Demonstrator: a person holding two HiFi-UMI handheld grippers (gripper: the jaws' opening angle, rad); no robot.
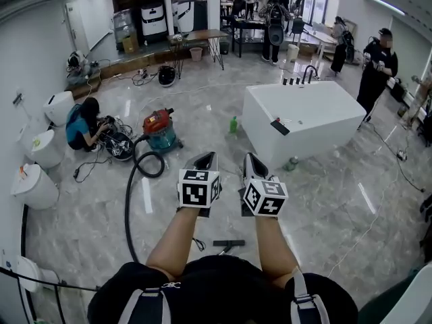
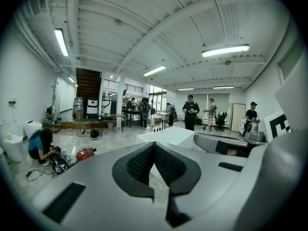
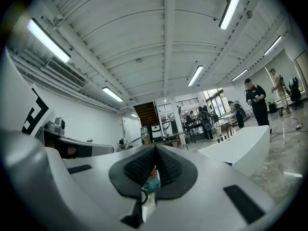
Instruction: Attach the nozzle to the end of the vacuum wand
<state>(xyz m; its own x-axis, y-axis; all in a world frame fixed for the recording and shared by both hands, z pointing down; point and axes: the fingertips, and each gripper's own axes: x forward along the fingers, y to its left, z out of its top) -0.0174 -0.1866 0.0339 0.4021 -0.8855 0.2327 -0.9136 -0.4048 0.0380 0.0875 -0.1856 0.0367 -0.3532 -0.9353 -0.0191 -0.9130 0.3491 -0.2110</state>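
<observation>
While the left gripper (image 1: 204,159) and right gripper (image 1: 252,159) hover closed and empty, the flat black plastic nozzle (image 1: 229,244) lies crosswise on the grey marble floor (image 1: 324,201) below them. Neither hand looks nearer.

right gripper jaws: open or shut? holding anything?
Shut and empty. In the right gripper view, the right gripper has its pad tips touching, with nothing clamped between them.

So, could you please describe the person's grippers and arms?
The left gripper and right gripper are light grey, with dark ridged pads on the tongs and a black-and-white marker cube each. The person wears a black top, grey straps.
</observation>
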